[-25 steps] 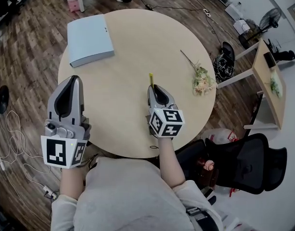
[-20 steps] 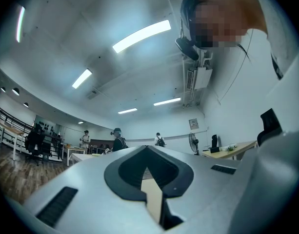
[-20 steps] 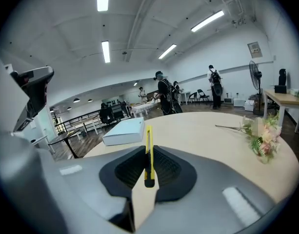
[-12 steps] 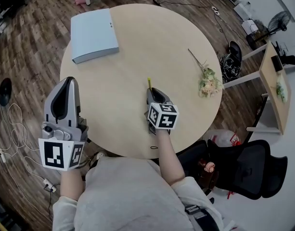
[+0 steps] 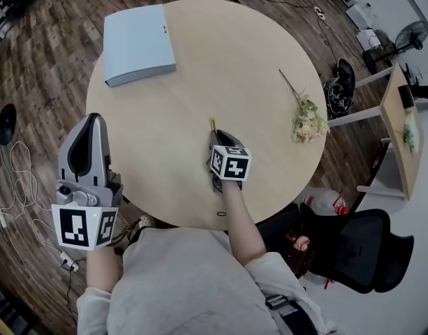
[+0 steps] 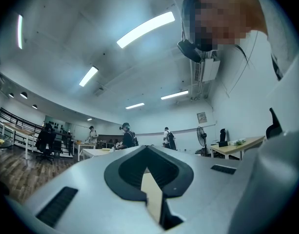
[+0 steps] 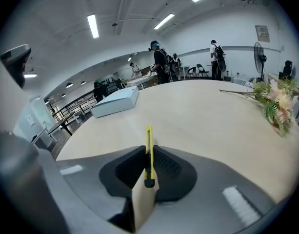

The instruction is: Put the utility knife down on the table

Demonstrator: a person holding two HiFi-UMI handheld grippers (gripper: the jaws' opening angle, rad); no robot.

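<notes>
Clamping the yellow utility knife (image 7: 149, 138), the right gripper (image 5: 216, 134) sits low, perhaps touching the table (image 5: 200, 61); left gripper (image 5: 93, 118) closed, empty.

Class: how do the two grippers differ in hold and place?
The right gripper is shut on the yellow knife; the left gripper is shut on nothing. The right is over the table; the left is at its rim. Both carry marker cubes.

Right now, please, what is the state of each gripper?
Left gripper: closed, holding nothing.
Right gripper: closed on the yellow utility knife.
</notes>
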